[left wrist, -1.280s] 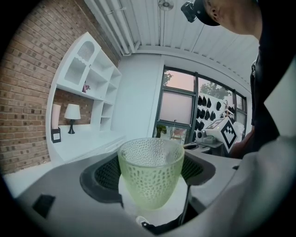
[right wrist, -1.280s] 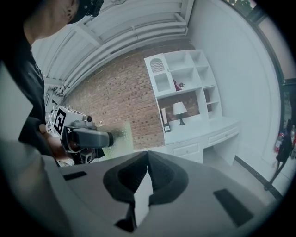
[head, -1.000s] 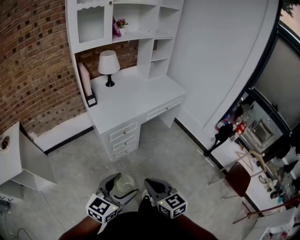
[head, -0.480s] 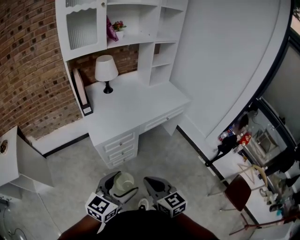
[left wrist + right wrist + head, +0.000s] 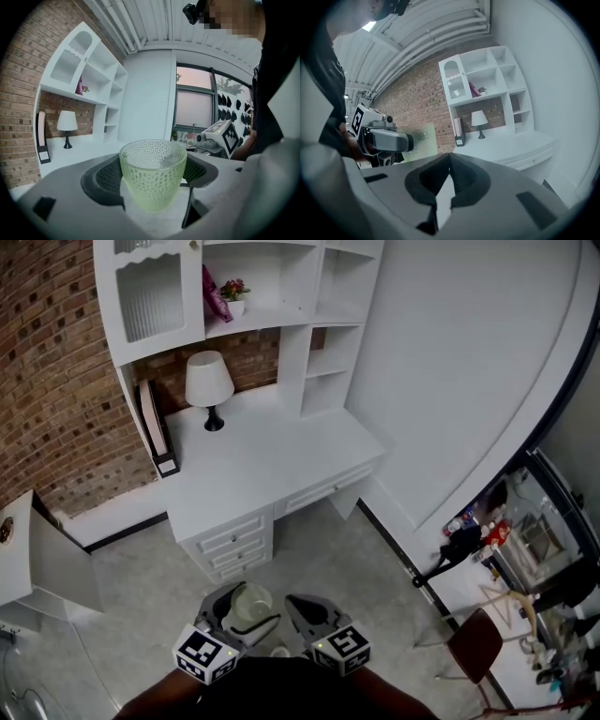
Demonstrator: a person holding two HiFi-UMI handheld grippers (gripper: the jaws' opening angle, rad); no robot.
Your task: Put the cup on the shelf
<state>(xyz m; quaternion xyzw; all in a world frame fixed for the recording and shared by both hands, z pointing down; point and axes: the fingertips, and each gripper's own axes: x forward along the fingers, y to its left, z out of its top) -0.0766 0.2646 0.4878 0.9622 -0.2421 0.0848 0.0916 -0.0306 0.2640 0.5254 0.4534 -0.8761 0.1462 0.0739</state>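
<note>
Clamps pale-green dimpled glass cup [image 5: 151, 168] in left gripper [image 5: 241, 610]; holds right gripper [image 5: 449, 165] closed, empty. Has yet to reach far white shelf [image 5: 246, 322] and set it there.

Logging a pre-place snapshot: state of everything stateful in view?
cup: upright, looks empty, clamped in left hand-held gripper.
left hand-held gripper: shut on cup.
right hand-held gripper: shut, empty.
desk drawers: closed.
lamp: upright on desk.
cabinet door: closed.
</note>
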